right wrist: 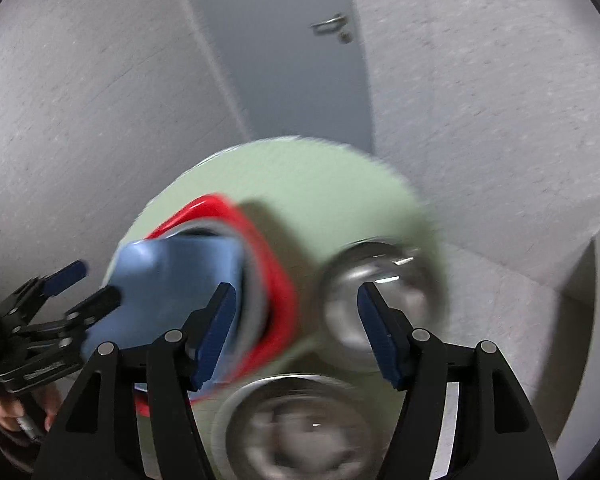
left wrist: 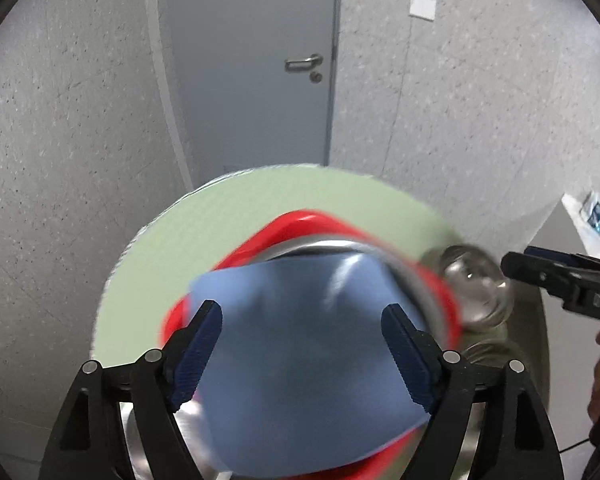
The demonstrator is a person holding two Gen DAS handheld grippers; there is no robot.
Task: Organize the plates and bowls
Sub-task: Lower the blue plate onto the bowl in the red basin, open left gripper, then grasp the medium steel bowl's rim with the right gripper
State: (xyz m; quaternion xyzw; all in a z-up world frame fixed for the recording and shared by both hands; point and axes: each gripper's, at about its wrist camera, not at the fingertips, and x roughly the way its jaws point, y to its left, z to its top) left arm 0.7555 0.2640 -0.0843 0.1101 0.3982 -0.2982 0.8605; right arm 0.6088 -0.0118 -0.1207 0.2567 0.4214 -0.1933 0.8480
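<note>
Left wrist view: left gripper (left wrist: pixel 302 316) fingers (left wrist: pixel 204 340) spread wide, nothing held, above the soft-looking square blue dish (left wrist: pixel 300 360).
Right gripper (right wrist: pixel 296 304): fingers (right wrist: pixel 216 320) apart, empty.
Stack: blue dish nested in a steel bowl (left wrist: pixel 312 246) inside a glossy red square plate (left wrist: pixel 296 222), near the left edge of the round pale green counter (left wrist: pixel 148 280).
Handling: plastic likely light and slippery; take the rims, judged.
Neighbours: small shiny steel bowl (right wrist: pixel 364 304) near the right edge, larger steel bowl (right wrist: pixel 300 428) at the near edge.
Obstruction: both bowls crowd the stack; grey door (left wrist: pixel 252 60) well behind.
</note>
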